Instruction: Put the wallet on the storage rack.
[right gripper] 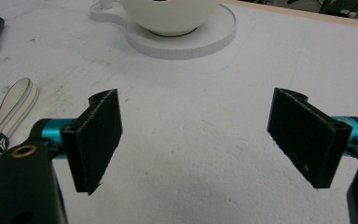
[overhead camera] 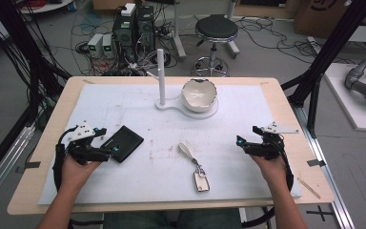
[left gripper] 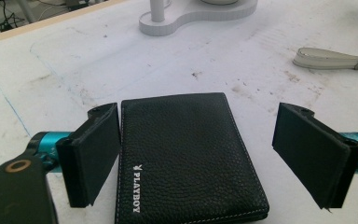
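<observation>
the left hand-held gripper (left gripper: 198,158) is hovering open around the black wallet (left gripper: 186,158), lying at centre-left on the worktop (overhead camera: 248,119); it should be centring before closing evenly. the right hand-held gripper (right gripper: 196,142) is waiting open, empty.

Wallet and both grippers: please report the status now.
Left gripper open, jaws either side of the black wallet, no squeeze yet. Right gripper open, empty, over bare mat. Key strap lies apart; nothing in the way.
</observation>
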Motion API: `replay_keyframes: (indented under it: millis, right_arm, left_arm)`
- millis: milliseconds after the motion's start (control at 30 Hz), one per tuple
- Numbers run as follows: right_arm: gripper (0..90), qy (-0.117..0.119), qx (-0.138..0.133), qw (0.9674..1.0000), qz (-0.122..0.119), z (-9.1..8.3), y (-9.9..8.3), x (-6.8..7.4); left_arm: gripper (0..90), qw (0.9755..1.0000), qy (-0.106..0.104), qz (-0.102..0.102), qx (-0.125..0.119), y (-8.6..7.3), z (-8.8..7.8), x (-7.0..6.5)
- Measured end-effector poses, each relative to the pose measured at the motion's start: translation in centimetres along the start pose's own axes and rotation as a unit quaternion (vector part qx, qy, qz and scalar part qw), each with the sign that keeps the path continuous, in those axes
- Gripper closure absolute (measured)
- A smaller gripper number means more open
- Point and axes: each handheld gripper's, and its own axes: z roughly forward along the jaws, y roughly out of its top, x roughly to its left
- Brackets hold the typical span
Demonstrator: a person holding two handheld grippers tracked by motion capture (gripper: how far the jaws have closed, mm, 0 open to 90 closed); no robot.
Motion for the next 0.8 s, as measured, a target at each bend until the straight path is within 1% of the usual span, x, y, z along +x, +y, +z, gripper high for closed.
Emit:
replay_keyframes:
  millis: [133,233,300,333,400,433,467,500,533,567,600,633,667,733,800]
  right_arm:
    - [18.0,0.007,0.002,0.9999,-0.007,0.5,0.3,0.3]
    - [18.0,0.010,0.001,0.9999,-0.007,0.7,0.5,0.5]
    - [18.0,0.013,-0.002,0.9999,-0.008,1.0,0.9,0.7]
    - [18.0,0.019,-0.003,0.9998,-0.007,1.3,1.3,1.0]
    - [18.0,0.021,-0.006,0.9997,-0.008,1.5,1.5,1.1]
    - [18.0,0.023,-0.009,0.9996,-0.010,1.7,1.8,1.4]
    - [18.0,0.031,-0.010,0.9994,-0.014,2.3,2.2,1.9]
    - [18.0,0.031,-0.010,0.9994,-0.014,2.3,2.2,1.9]
    - [18.0,0.036,-0.009,0.9991,-0.019,2.9,2.7,2.4]
    - [18.0,0.036,-0.009,0.9991,-0.019,2.9,2.7,2.4]
    - [18.0,0.041,-0.010,0.9988,-0.023,3.5,3.2,2.9]
    - [18.0,0.041,-0.010,0.9988,-0.023,3.5,3.2,2.9]
    - [18.0,0.040,-0.011,0.9989,-0.022,3.8,3.5,3.2]
    - [18.0,0.046,-0.019,0.9985,-0.025,4.3,4.0,3.7]
    - [18.0,0.051,-0.019,0.9981,-0.030,5.2,4.8,4.4]
  left_arm:
    - [15.5,1.0000,0.000,0.001,0.001,-0.2,-0.3,-0.1]
    - [15.5,1.0000,0.000,0.002,0.001,-0.3,-0.5,-0.1]
    - [15.5,1.0000,0.002,0.001,0.000,-0.4,-0.9,-0.2]
    - [15.5,1.0000,0.003,0.000,-0.001,-0.5,-1.0,-0.2]
    - [15.5,1.0000,0.006,-0.001,-0.002,-0.6,-1.3,-0.2]
    - [15.5,1.0000,0.007,-0.001,-0.002,-0.7,-1.5,-0.2]
    - [15.5,1.0000,0.009,-0.001,-0.002,-0.8,-1.7,-0.2]
    - [15.5,0.9999,0.011,0.000,-0.001,-0.8,-1.9,-0.2]
    - [15.5,0.9999,0.012,-0.001,-0.003,-0.9,-2.1,-0.2]
    - [15.5,0.9999,0.013,-0.002,-0.003,-1.0,-2.3,-0.2]
    - [15.5,0.9999,0.014,-0.003,-0.004,-1.1,-2.5,-0.2]
    - [15.5,0.9998,0.017,-0.004,-0.005,-1.2,-2.7,-0.2]
    - [15.5,0.9998,0.018,-0.006,-0.006,-1.3,-2.9,-0.2]
    - [15.5,0.9998,0.020,-0.004,-0.005,-1.5,-3.3,-0.2]
    - [15.5,0.9997,0.022,-0.004,-0.006,-1.7,-3.6,-0.3]
